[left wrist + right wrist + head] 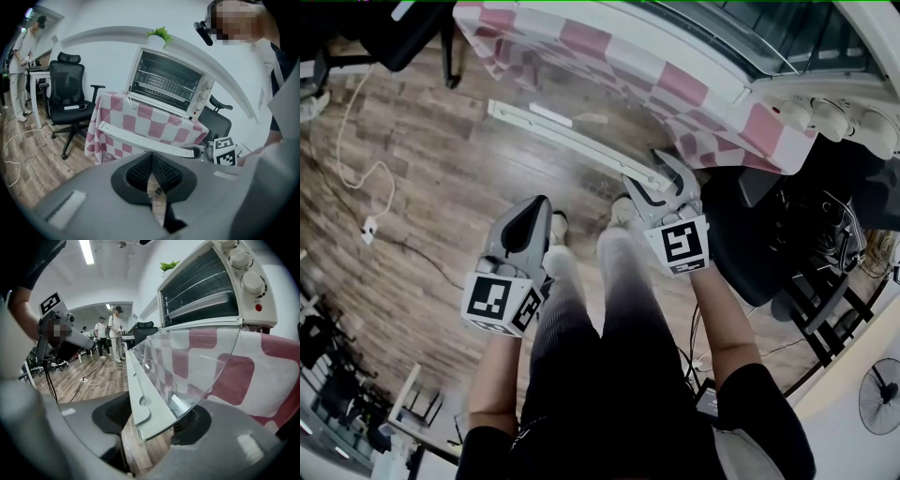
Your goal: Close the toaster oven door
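The white toaster oven stands on a pink-and-white checked tablecloth. Its glass door hangs open and sticks out toward me, with the white handle bar along its outer edge. My right gripper is at the right end of that bar. Its jaws stand wide, and the door's corner lies between them; I cannot see the pads pressing on it. My left gripper hangs lower, in front of my left leg and away from the door, shut and empty. The oven cavity shows wire racks.
A black office chair stands left of the table, another to its right. A white cable lies on the wooden floor. People stand in the far room. A small plant sits on the oven.
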The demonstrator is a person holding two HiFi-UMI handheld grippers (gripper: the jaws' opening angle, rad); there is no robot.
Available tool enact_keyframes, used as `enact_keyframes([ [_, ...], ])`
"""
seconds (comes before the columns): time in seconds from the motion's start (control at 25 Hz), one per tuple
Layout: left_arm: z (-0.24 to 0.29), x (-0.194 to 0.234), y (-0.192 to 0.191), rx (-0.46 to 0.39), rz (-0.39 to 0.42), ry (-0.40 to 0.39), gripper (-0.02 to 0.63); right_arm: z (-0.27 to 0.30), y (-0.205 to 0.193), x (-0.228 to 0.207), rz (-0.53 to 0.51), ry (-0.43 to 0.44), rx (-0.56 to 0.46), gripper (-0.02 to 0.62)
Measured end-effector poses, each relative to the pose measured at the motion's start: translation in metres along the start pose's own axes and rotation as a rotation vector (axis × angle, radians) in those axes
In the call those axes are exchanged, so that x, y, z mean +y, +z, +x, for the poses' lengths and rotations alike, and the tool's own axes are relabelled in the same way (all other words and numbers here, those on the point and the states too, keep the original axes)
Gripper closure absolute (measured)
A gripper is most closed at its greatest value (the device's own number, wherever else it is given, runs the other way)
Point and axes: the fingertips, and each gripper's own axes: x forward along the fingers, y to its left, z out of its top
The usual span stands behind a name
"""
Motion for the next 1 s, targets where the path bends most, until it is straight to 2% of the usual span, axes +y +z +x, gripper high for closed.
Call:
enact_keyframes([
  [0.2, -0.001, -0.004, 0.006, 0.008, 0.012, -0.009, 0.588, -0.005, 0.005, 0.006, 0.023, 0.02, -0.011, 0.371],
  [0.36, -0.003, -0.011, 0.013, 0.008, 0.052, -0.025, 0.588, -0.012, 0.013, 0.012, 0.047, 0.043, -0.021, 0.374],
  [0.68, -0.02, -0.025, 0.029, -0.019, 0.062, -0.027, 0.588, -0.037, 0.043, 0.028, 0.089, 0.095, -0.059, 0.38],
  [1.0, -0.04, -0.028, 0.049, -0.073, 0.075, -0.014, 0.589, -0.057, 0.078, 0.033, 0.108, 0.094, -0.106, 0.383],
])
